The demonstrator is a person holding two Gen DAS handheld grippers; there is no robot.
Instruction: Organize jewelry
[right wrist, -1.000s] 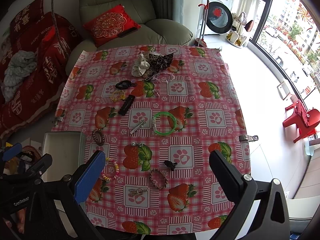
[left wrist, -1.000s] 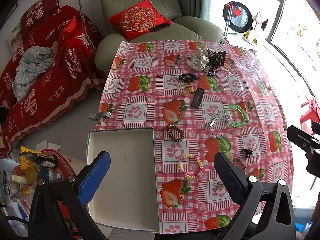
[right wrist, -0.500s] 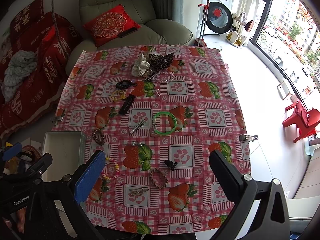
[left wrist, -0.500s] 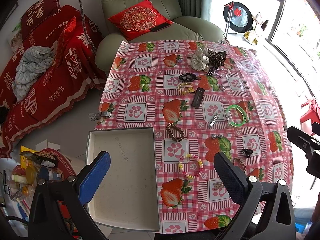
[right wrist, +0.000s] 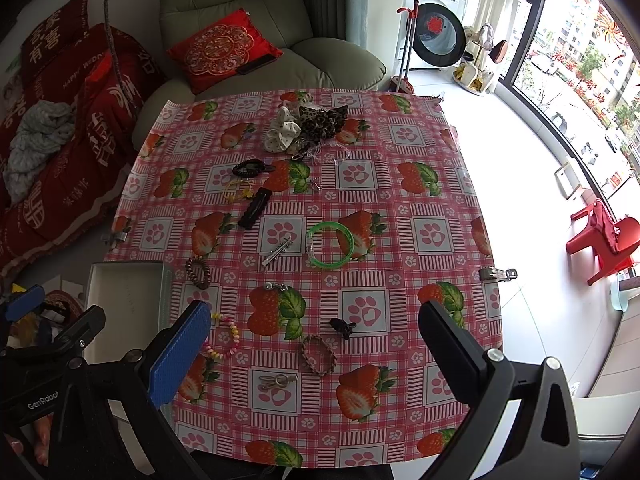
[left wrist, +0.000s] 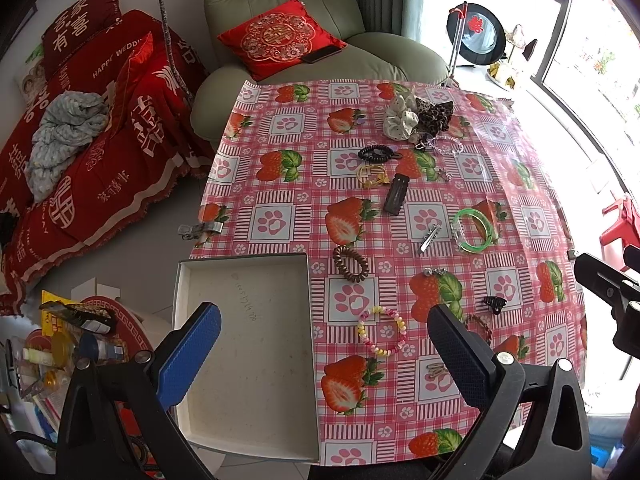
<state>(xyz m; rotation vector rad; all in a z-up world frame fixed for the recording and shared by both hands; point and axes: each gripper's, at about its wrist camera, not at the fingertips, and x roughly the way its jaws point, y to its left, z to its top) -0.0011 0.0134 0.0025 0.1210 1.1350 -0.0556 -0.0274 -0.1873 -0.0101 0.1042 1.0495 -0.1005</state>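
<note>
Both fingers pairs (left wrist: pixel 324 344) (right wrist: pixel 316 340) spread wide, empty; black barrette (left wrist: pixel 396 199) long axis tilted near-left to far-right.

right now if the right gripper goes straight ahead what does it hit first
Probably the braided bracelet or the small black claw clip just beyond it; both lie between the open right gripper fingers, though depth is unclear.

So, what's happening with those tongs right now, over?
Left tongs open, empty, above table's near edge. Right tongs open, empty. White tray empty; green bangle, beaded bracelet on tablecloth. Nothing blocking.
</note>
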